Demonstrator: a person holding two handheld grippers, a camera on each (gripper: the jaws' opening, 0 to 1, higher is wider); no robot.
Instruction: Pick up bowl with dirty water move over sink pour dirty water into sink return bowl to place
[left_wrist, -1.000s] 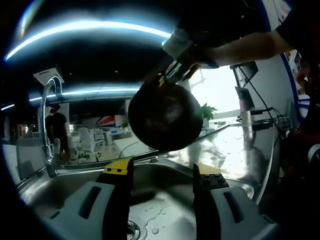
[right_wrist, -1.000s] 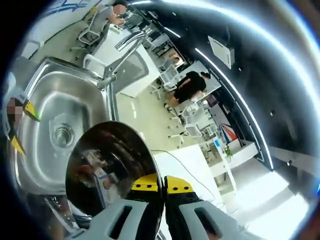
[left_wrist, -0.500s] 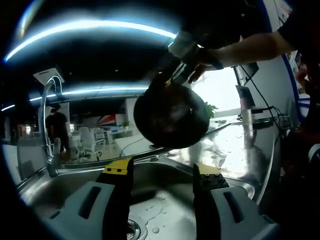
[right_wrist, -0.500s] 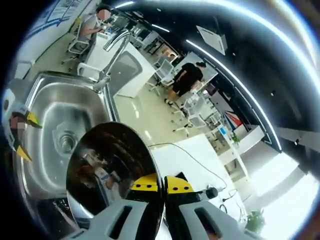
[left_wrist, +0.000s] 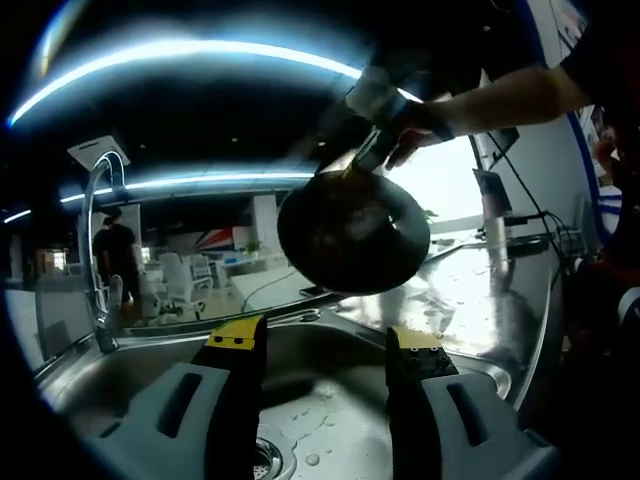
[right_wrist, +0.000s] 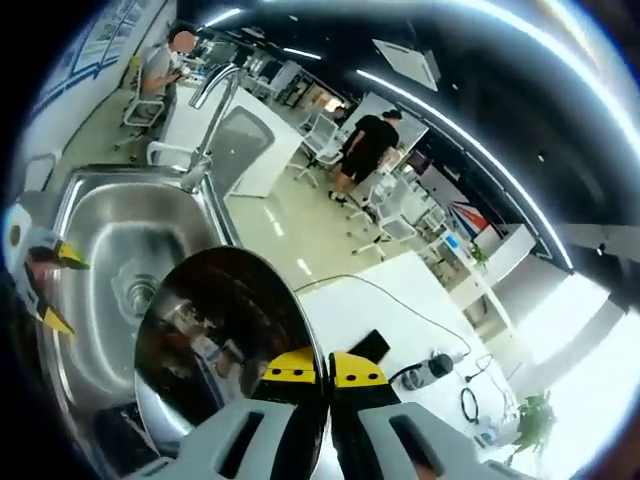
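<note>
Bowl (right_wrist: 225, 345) now tipped flatter, rim in right tool (right_wrist: 322, 368).

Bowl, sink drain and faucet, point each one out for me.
bowl (right_wrist: 215, 340), right gripper view, shiny inside
sink drain (right_wrist: 137, 296), right gripper view, centre of the strainer
faucet (left_wrist: 95, 215), left gripper view, upright neck

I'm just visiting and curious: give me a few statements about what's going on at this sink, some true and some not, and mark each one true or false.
1. The right gripper is clamped on the rim of the metal bowl. True.
2. The bowl is resting on the counter. False: it is held up in the air above the sink.
3. The left gripper is holding the bowl. False: its jaws stand apart with nothing between them.
4. A curved faucet stands at the sink's edge. True.
5. The sink is full of water. False: only droplets lie around the drain.
</note>
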